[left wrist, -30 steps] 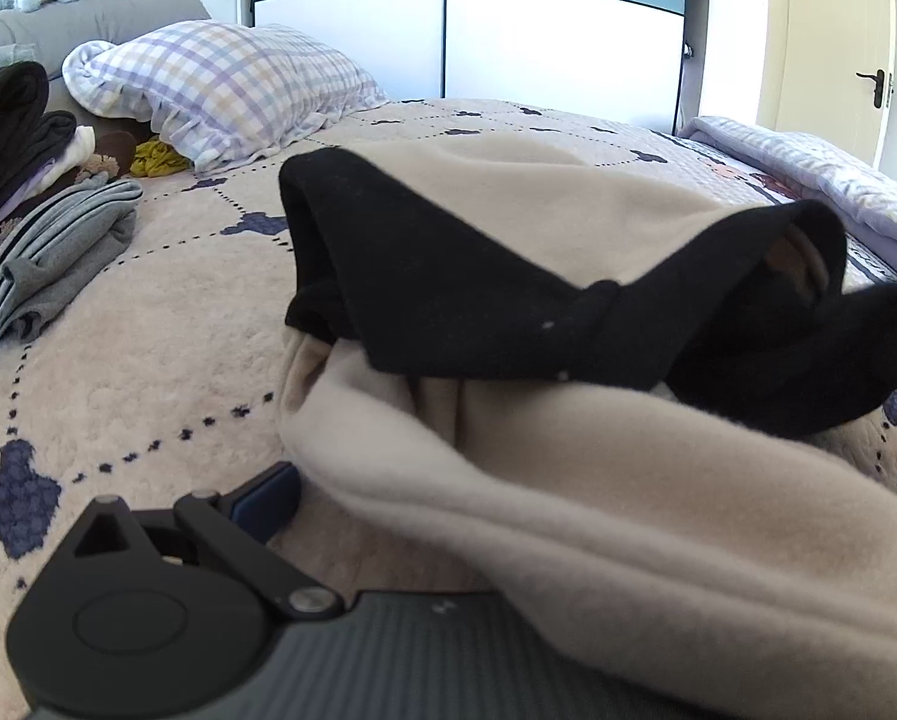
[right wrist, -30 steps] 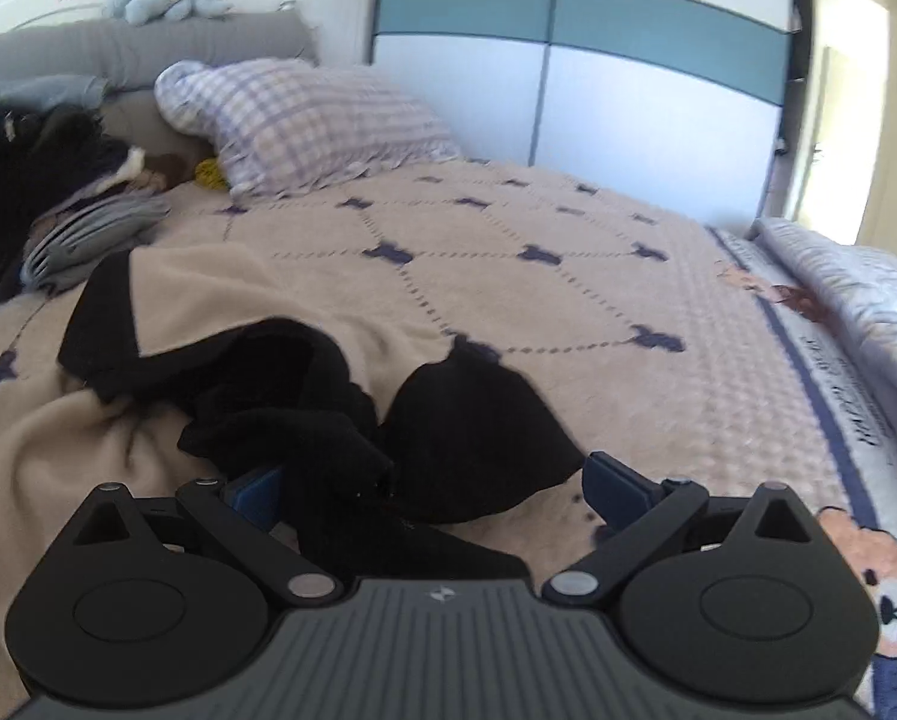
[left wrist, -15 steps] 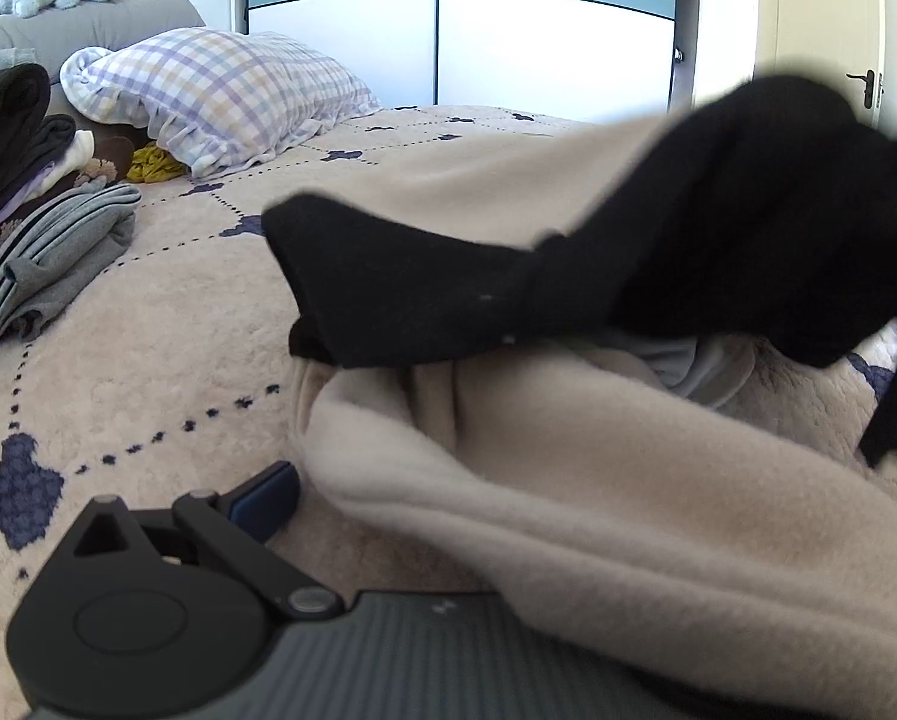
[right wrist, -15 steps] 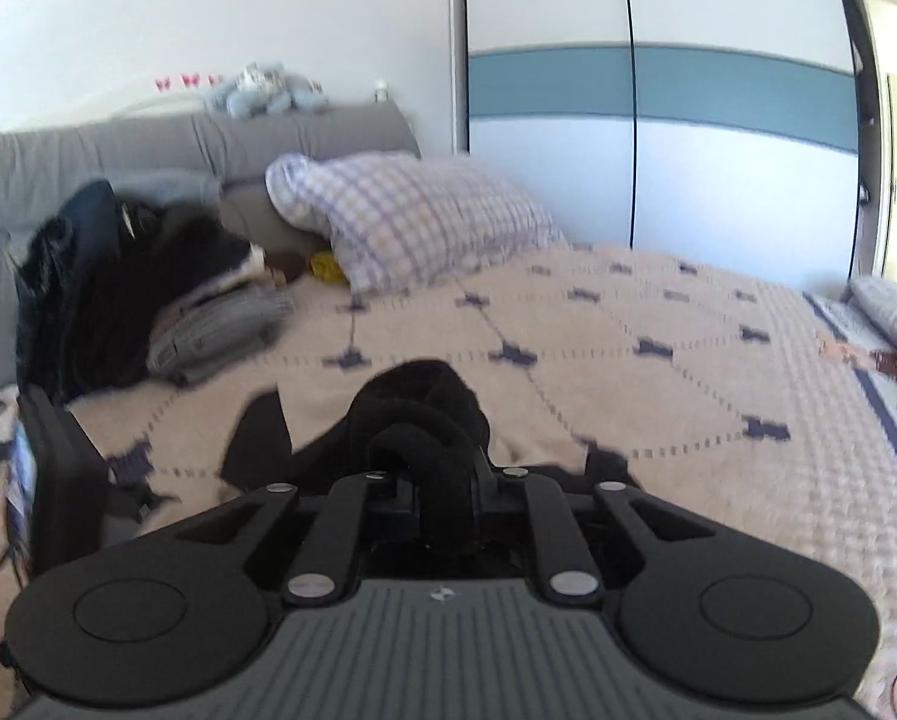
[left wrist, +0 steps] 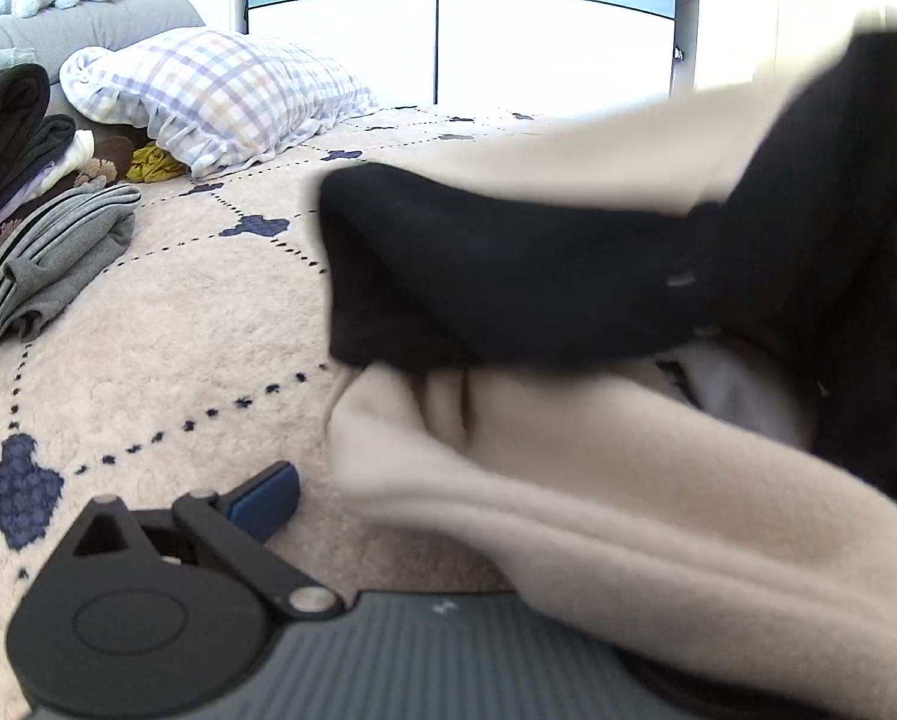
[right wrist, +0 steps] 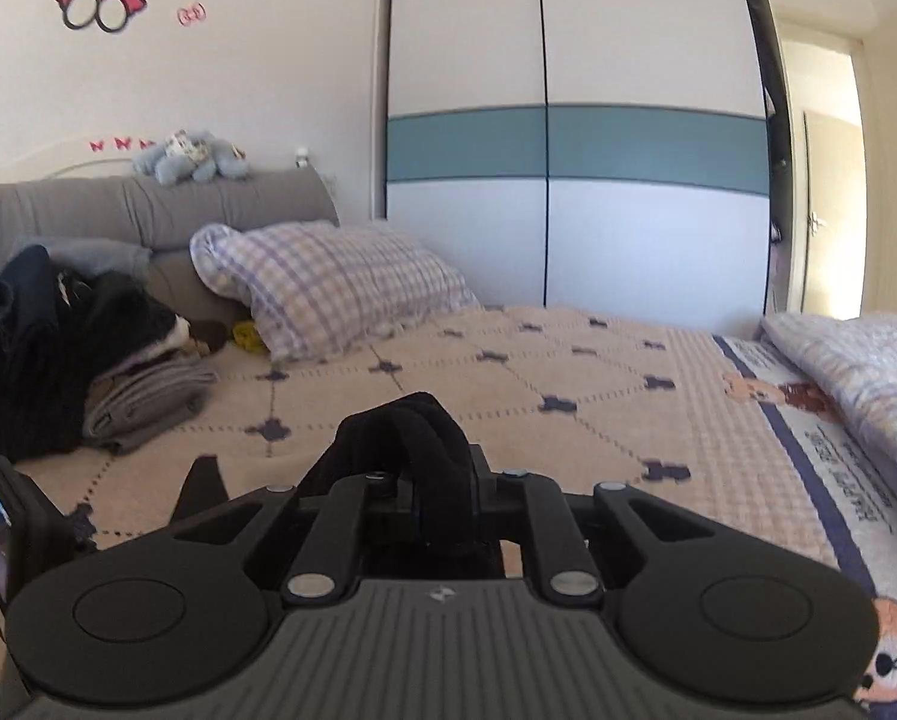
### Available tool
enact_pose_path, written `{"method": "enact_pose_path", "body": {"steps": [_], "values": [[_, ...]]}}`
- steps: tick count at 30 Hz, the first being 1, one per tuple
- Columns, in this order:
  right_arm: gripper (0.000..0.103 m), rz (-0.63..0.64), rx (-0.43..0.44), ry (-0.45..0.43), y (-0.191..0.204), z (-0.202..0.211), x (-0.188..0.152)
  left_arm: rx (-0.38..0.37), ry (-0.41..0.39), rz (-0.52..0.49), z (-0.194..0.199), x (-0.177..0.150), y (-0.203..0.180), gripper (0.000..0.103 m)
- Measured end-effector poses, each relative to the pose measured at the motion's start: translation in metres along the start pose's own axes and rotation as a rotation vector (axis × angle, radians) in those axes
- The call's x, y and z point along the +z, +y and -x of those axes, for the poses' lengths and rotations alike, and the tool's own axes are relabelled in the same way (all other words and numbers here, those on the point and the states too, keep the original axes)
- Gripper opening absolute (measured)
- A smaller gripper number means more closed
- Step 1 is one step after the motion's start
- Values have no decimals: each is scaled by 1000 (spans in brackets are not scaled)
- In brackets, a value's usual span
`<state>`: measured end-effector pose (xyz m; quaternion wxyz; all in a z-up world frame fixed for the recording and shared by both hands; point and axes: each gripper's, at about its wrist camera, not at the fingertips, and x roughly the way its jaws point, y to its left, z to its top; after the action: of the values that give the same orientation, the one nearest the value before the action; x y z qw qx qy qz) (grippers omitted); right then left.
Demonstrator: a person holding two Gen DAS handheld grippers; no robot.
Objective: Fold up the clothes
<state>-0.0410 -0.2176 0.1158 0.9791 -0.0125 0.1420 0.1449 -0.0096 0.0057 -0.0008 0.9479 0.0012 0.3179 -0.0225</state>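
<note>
The right hand-held gripper [right wrist: 424,480] pinches the garment's black trim [right wrist: 412,438] above the bed [right wrist: 568,372]. The left hand-held gripper [left wrist: 424,516] is half buried under the beige fleece garment [left wrist: 598,498]; I cannot tell its state. Best draw the trim taut before laying it over evenly.

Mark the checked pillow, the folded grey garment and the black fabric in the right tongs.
checked pillow [right wrist: 334,282]: right wrist view, middle of its top face.
folded grey garment [left wrist: 46,258]: left wrist view, stacked folds.
black fabric [right wrist: 412,438]: right wrist view, bunched loop.

The garment [left wrist: 598,516] is soft, matt fleece, cream with black trim [left wrist: 478,276]. The bedspread [left wrist: 166,360] looks nubby and plush. The checked pillow [right wrist: 328,282] is thin woven cloth. The wardrobe [right wrist: 568,192] doors are smooth and glossy.
</note>
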Motion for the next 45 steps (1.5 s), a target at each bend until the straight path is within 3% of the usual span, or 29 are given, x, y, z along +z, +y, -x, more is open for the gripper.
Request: {"method": "enact_pose_path", "body": {"steps": [4,7,9,13,17,22,27,32,36,38,41,45], "values": [[16,-124,-59,90,-24,-17,-11,1,0,0,0,0,0,103],[19,-147,-131,135,-35,-22,-20,1,0,0,0,0,0,103],[25,-193,-138,181,-43,-28,-28,1,-1,0,0,0,0,103],[26,-249,-137,258,-47,-39,-43,1,-1,-1,1,0,0,103],[32,-194,-100,262,-32,-41,-45,1,0,-1,2,0,0,103],[38,-135,-108,335,-26,-51,-51,1,-1,0,2,0,0,103],[39,-117,-76,353,-18,-57,-56,2,-4,1,3,0,0,103],[28,-38,8,334,1,-54,-52,7,-7,-2,3,0,-1,103],[26,-1,59,327,15,-53,-53,9,-4,-6,2,1,0,103],[22,18,54,315,18,-53,-48,-10,10,-12,3,3,3,103],[18,-15,24,232,5,-42,-36,-69,34,-6,9,9,15,103],[17,-10,-115,85,-23,-15,-15,13,12,30,29,17,26,103]]}}
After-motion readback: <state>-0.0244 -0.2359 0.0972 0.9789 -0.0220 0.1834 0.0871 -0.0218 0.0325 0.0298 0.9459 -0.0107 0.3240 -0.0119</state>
